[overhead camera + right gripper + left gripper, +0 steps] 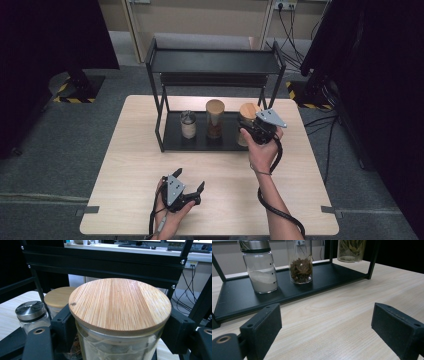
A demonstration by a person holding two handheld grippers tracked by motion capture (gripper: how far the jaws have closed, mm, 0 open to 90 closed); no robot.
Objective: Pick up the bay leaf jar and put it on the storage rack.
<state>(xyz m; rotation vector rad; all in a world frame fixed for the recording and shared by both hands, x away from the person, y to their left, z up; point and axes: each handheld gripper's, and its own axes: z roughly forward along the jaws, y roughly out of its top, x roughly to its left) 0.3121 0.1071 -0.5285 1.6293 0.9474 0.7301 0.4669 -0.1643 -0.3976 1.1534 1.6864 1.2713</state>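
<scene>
A black two-tier rack (215, 62) stands at the back of the wooden table (140, 165). Its lower shelf (242, 300) holds a metal-lidded jar of white powder (188, 125) (260, 270) and a wooden-lidded jar of dried brown pieces (215, 119) (300, 263). At the shelf's right end, my right gripper (250, 131) (120, 326) is shut on a wider glass jar with a bamboo lid (248, 110) (120, 305) (350, 251), one jaw on each side of the glass. I cannot tell whether this jar rests on the shelf. My left gripper (190, 180) (328, 322) stands open over the table's front, holding nothing.
The rack's upper shelf (105, 261) hangs low over the jar lids, and its posts (373, 258) frame the shelf ends. Bare tabletop lies between the rack and the front edge. Dark curtains and cables flank the table.
</scene>
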